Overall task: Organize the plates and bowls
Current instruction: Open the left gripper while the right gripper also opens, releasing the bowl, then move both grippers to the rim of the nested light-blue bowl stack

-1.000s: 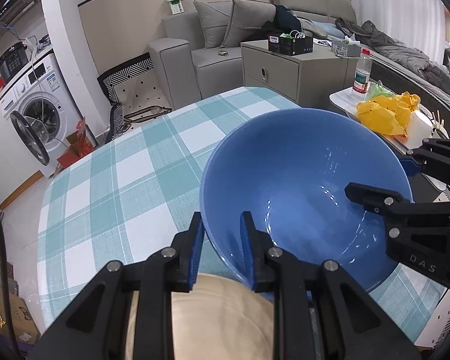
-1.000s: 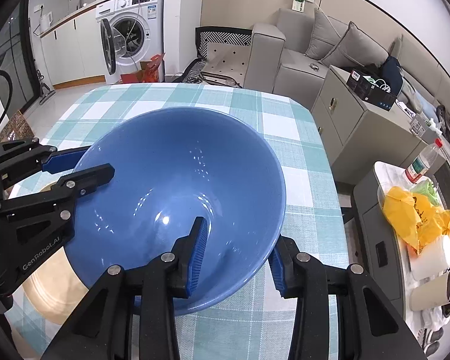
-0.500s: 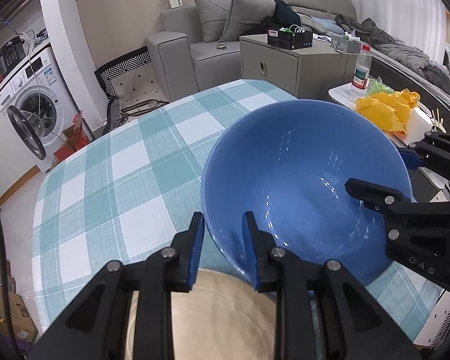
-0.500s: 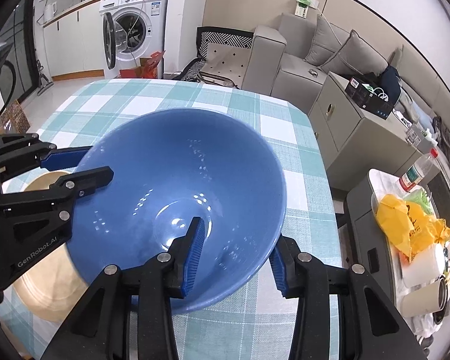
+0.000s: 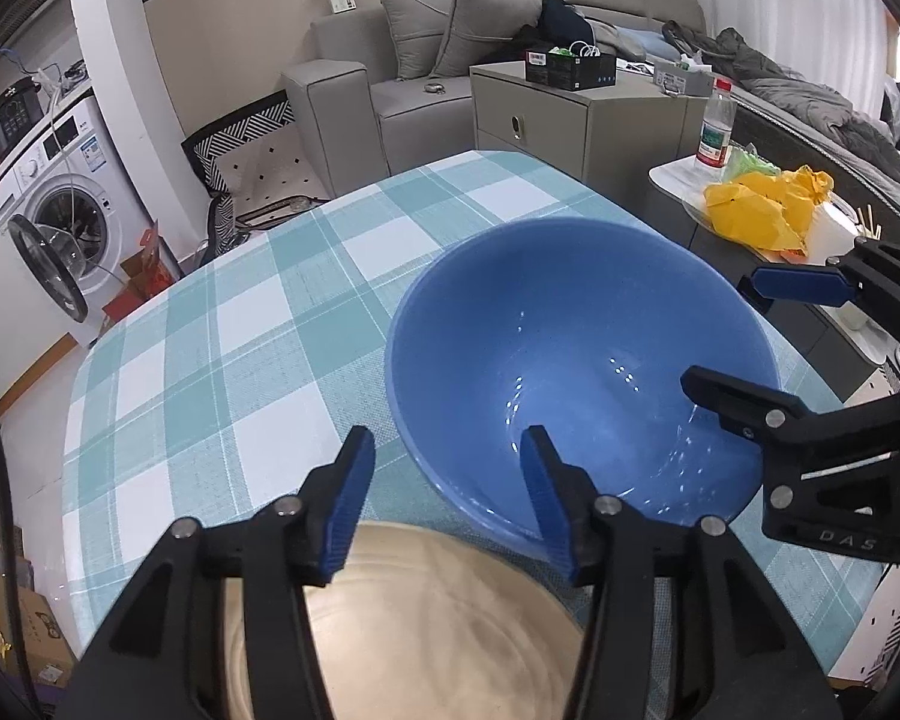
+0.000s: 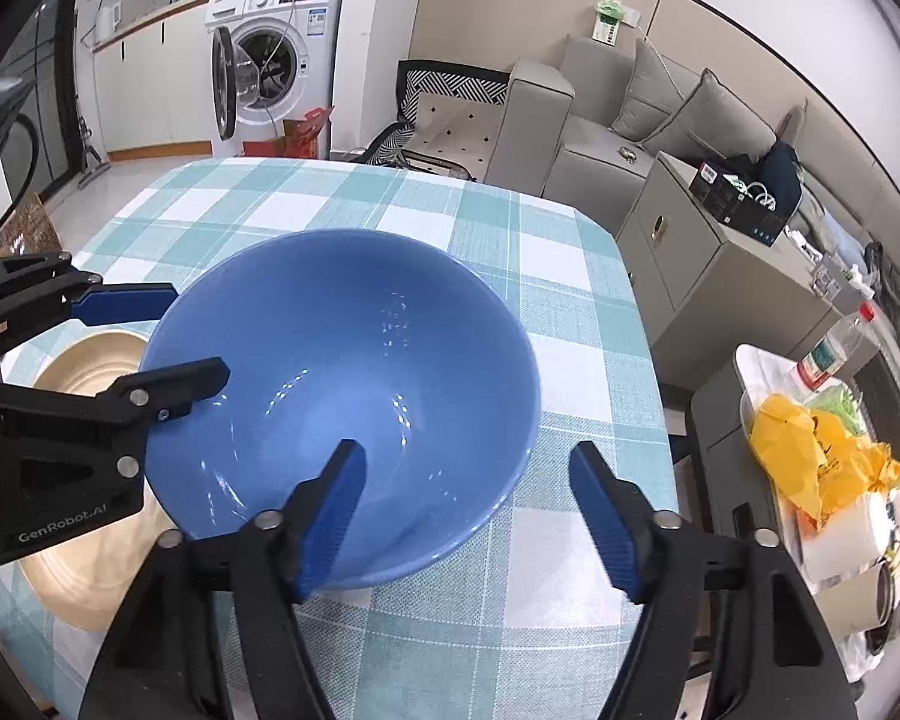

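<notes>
Opened both sets of tongs, left tongs (image 5: 447,495) and right tongs (image 6: 468,507), wide off the blue bowl's (image 6: 354,378) rim within the last second, leaving it released, resting on the checked bench (image 5: 222,360), its edge over the beige plate (image 5: 426,624), likely placed.

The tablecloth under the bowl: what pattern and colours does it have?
Teal-and-white checks on the tablecloth; the right wrist view shows it best.

Blue bowl (image 6: 354,360) between my fingers: glossy glazed ceramic, smooth, speckled with highlights. Beige plate (image 5: 426,618) looks matt, faint ringed texture. Checked tablecloth (image 5: 222,372) is woven cloth, matt. My finger pads (image 5: 348,498) are ribbed blue plastic on matt black plastic arms.
</notes>
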A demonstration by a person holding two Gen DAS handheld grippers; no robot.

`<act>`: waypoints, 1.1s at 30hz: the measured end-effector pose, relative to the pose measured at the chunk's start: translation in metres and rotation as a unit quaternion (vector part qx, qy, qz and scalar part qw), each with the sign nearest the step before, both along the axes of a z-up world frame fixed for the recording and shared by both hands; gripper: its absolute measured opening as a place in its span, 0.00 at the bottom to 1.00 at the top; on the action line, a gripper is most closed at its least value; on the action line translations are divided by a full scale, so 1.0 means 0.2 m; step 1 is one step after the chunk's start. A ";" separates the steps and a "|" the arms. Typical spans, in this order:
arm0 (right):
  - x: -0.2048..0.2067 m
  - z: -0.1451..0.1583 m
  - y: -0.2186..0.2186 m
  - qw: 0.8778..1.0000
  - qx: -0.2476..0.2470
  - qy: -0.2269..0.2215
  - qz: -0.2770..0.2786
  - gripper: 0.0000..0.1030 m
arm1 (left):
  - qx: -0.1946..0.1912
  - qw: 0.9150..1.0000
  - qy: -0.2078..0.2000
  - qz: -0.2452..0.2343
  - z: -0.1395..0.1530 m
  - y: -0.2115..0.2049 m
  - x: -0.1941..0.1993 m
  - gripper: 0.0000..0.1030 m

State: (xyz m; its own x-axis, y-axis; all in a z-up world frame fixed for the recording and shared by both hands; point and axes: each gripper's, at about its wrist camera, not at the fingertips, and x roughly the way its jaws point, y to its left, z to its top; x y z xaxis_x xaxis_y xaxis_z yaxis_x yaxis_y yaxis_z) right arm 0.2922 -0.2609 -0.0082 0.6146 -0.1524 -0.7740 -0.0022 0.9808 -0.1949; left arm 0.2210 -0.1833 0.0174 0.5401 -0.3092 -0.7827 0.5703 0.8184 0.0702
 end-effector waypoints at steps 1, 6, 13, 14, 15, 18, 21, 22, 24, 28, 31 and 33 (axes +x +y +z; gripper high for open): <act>0.00 0.00 -0.01 1.000 0.005 -0.001 -0.002 0.74 | -0.003 1.000 0.003 0.000 0.00 0.01 0.00 0.51; -0.03 0.02 -0.09 0.999 0.042 -0.011 -0.018 0.83 | -0.005 1.000 0.008 0.007 0.01 0.03 0.00 0.54; -0.08 0.06 -0.18 0.994 0.097 -0.035 -0.024 0.95 | -0.036 0.999 0.024 0.018 0.01 0.10 0.00 0.77; -0.09 0.06 -0.19 0.993 0.106 -0.037 -0.024 1.00 | -0.044 0.998 0.024 0.027 0.01 0.11 0.01 0.85; -0.09 0.06 -0.20 0.993 0.111 -0.038 -0.024 1.00 | -0.052 0.998 0.023 0.031 0.02 0.12 0.00 0.96; -0.12 0.07 -0.22 0.990 0.127 -0.049 -0.023 1.00 | -0.067 0.996 0.031 0.039 0.01 0.15 0.01 0.98; -0.13 0.06 -0.25 0.989 0.139 -0.054 -0.021 1.00 | -0.079 0.995 0.037 0.050 0.00 0.18 0.02 1.00; -0.14 0.06 -0.25 0.988 0.142 -0.055 -0.022 1.00 | -0.082 0.995 0.039 0.052 0.00 0.19 0.02 1.00; -0.14 0.06 -0.27 0.987 0.147 -0.059 -0.026 1.00 | -0.085 0.994 0.039 0.056 -0.01 0.20 0.02 1.00; -0.13 0.04 -0.30 0.984 0.164 -0.059 -0.029 1.00 | -0.094 0.993 0.040 0.063 -0.02 0.21 0.02 1.00; -0.13 0.02 -0.31 0.982 0.177 -0.059 -0.027 1.00 | -0.102 0.991 0.041 0.069 -0.02 0.23 0.04 1.00; -0.12 0.01 -0.31 0.980 0.192 -0.057 -0.022 1.00 | -0.106 0.991 0.041 0.074 -0.02 0.23 0.05 1.00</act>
